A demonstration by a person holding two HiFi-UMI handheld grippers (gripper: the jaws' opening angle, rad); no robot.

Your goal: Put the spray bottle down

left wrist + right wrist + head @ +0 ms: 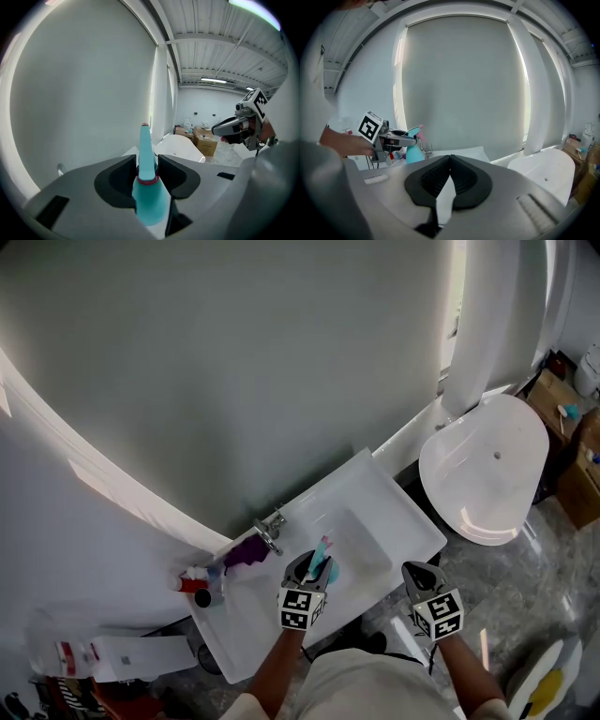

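A teal spray bottle [326,565] with a pink-tipped nozzle is held over the white sink [375,493], just in front of the faucet [271,527]. My left gripper [315,566] is shut on it. In the left gripper view the bottle [149,192] stands between the two dark pads [117,180], with its nozzle pointing away. My right gripper [420,572] hangs off the sink's front right corner, shut and holding nothing. In the right gripper view its pads [461,176] meet at the tip, and the left gripper [396,137] with the bottle [412,151] shows at the left.
A purple object [246,552] lies beside the faucet. Small red-and-white bottles [194,580] stand at the sink's left end. A white oval basin [487,474] sits to the right, with cardboard boxes [574,474] beyond it. A grey wall rises behind the sink.
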